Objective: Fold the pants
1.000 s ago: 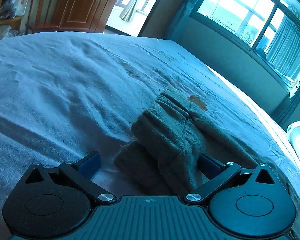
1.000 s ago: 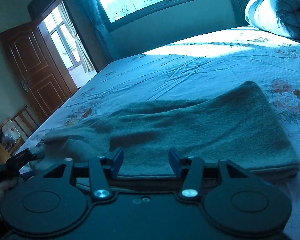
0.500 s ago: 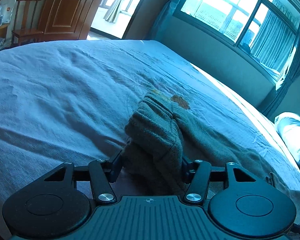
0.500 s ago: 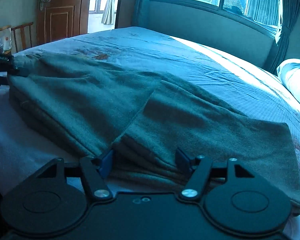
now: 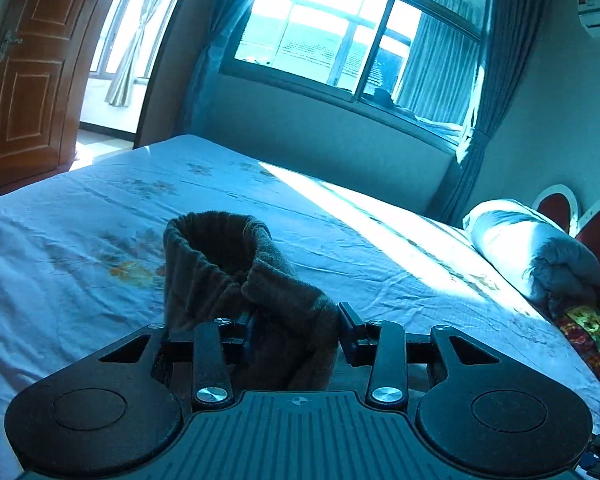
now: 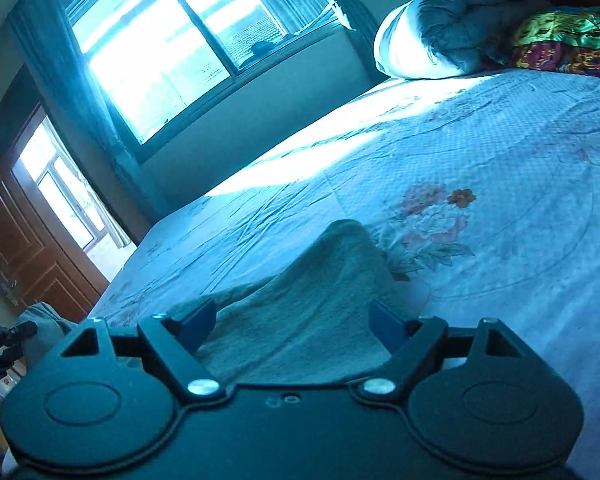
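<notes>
The pants are grey-green fleece. In the left wrist view my left gripper [image 5: 296, 328] is shut on a bunched end of the pants [image 5: 236, 264], lifted above the bed, with an open cuff or waistband standing up in front. In the right wrist view my right gripper [image 6: 292, 320] is open, its blue fingers [image 6: 198, 322] spread either side of the pants [image 6: 320, 300], which lie flat on the bed sheet [image 6: 500, 240]. The left gripper shows at the far left edge of the right wrist view [image 6: 4, 340].
The bed has a light blue floral sheet [image 5: 380, 240]. A rolled quilt [image 5: 532, 252] and a colourful cushion [image 6: 568, 40] lie at the headboard end. A window and curtains stand behind the bed, and a wooden door [image 5: 24, 80] is at the left.
My left gripper has lifted the pants end off the bed and swung toward the window. My right gripper has opened and let go of the pants, which lie flat under it.
</notes>
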Demonstrator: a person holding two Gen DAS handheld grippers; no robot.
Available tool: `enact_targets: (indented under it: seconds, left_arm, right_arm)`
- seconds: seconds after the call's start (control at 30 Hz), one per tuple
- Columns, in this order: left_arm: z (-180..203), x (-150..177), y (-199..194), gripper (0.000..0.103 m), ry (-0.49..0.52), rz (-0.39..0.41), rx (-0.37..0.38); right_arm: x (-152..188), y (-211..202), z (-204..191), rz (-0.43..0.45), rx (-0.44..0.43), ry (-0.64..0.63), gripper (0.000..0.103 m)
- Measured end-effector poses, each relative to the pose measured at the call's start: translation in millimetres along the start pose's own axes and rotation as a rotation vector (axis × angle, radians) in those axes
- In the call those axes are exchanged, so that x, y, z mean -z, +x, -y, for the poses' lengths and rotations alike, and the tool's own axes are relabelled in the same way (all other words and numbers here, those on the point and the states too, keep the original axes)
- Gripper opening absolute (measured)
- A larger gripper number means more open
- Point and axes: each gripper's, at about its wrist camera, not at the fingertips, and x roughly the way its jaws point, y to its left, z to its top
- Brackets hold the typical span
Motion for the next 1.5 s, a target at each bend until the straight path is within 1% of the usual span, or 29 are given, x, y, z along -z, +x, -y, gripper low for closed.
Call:
enact_targets:
  seconds: [0.03,0.07,0.1,0.17,0.2,0.23,0.27,0.3,0.33,0.37,0.4,0.43,0.5,0.6,0.67,0.7,0.8,0.87,0.93,0.97,1.0,1.07,1.1,1.2,1.27,1.33,1.37,1.43,1.5]
  left_arm:
    - [21,2,3,0.026,0.023,0.002,0.025]
    - [45,4,6,0.012,0.044,0.003,0.081]
    - [72,6,12,0.007,0.069,-0.008,0.123]
    - [143,15,23,0.007,0.153,-0.034,0.218]
    - [165,21,29,0.007,0.172,-0.06,0.262]
    - [192,30,35,0.007,0.205,-0.089,0.285]
    - [215,43,35,0.007,0.251,-0.099,0.274]
    - [231,55,32,0.012,0.291,-0.116,0.255]
    - [237,65,28,0.032,0.318,-0.131,0.236]
    - [234,74,24,0.047,0.341,-0.131,0.205]
    - [225,82,22,0.067,0.37,-0.119,0.147]
    - [216,87,17,0.067,0.39,-0.113,0.1]
    - [179,89,8,0.067,0.414,-0.114,0.023]
    - [122,78,-2,0.067,0.48,-0.109,-0.13]
    - [97,74,-8,0.067,0.53,-0.101,-0.187]
    - [84,68,-13,0.067,0.553,-0.098,-0.192]
    - [73,59,-15,0.067,0.644,-0.076,-0.233]
    - [70,51,-18,0.067,0.653,-0.07,-0.201]
    - [72,49,-14,0.067,0.719,-0.1,-0.177]
    - [79,49,-10,0.067,0.771,-0.091,-0.185]
    - [82,47,-13,0.067,0.785,-0.079,-0.178]
    - [84,39,-24,0.067,0.742,-0.041,-0.132]
    - [83,35,-26,0.067,0.726,-0.041,-0.127]
    - [71,28,-25,0.067,0.7,-0.044,-0.154]
    - [60,25,-12,0.067,0.647,-0.119,-0.151]
    - [57,27,3,0.067,0.637,-0.179,-0.129]
    - [59,28,8,0.067,0.653,-0.188,-0.124]
    - [68,33,16,0.067,0.681,-0.2,-0.101]
    - [75,36,28,0.067,0.696,-0.221,-0.096]
  right_arm:
    - [-5,-2,11,0.011,0.003,0.026,0.078]
    - [-10,-5,27,0.03,0.009,0.061,0.078]
    - [-15,-9,39,0.047,0.021,0.087,0.078]
    - [-24,-18,64,0.076,0.045,0.14,0.079]
    - [-26,-20,72,0.082,0.051,0.16,0.079]
    - [-30,-23,81,0.085,0.053,0.181,0.079]
    - [-33,-27,90,0.089,0.043,0.191,0.079]
    - [-35,-31,94,0.097,0.036,0.188,0.08]
    - [-37,-34,97,0.11,0.034,0.185,0.08]
    - [-39,-35,99,0.125,0.034,0.186,0.081]
    - [-41,-34,101,0.134,0.032,0.197,0.082]
    - [-41,-32,103,0.132,0.03,0.207,0.082]
    - [-39,-24,103,0.115,0.018,0.22,0.082]
    - [-31,-15,95,0.083,0.004,0.212,0.082]
    - [-24,-9,85,0.052,-0.014,0.205,0.082]
    - [-21,-6,77,0.035,-0.032,0.193,0.082]
    - [-13,-1,54,-0.002,-0.066,0.13,0.082]
    - [-10,0,46,-0.016,-0.069,0.109,0.081]
    - [-8,0,42,-0.016,-0.053,0.091,0.082]
    - [-8,1,41,-0.019,-0.045,0.091,0.082]
    - [-8,1,42,-0.025,-0.04,0.092,0.082]
    - [-6,1,42,-0.023,-0.024,0.083,0.082]
    - [-6,1,42,-0.024,-0.017,0.08,0.082]
    - [-4,3,43,-0.035,-0.016,0.076,0.082]
    - [-2,7,40,-0.055,-0.042,0.08,0.081]
    - [0,13,34,-0.098,-0.114,0.102,0.08]
    - [0,14,28,-0.107,-0.132,0.086,0.079]
    - [1,14,19,-0.088,-0.124,0.046,0.08]
    - [2,12,19,-0.08,-0.121,0.047,0.08]
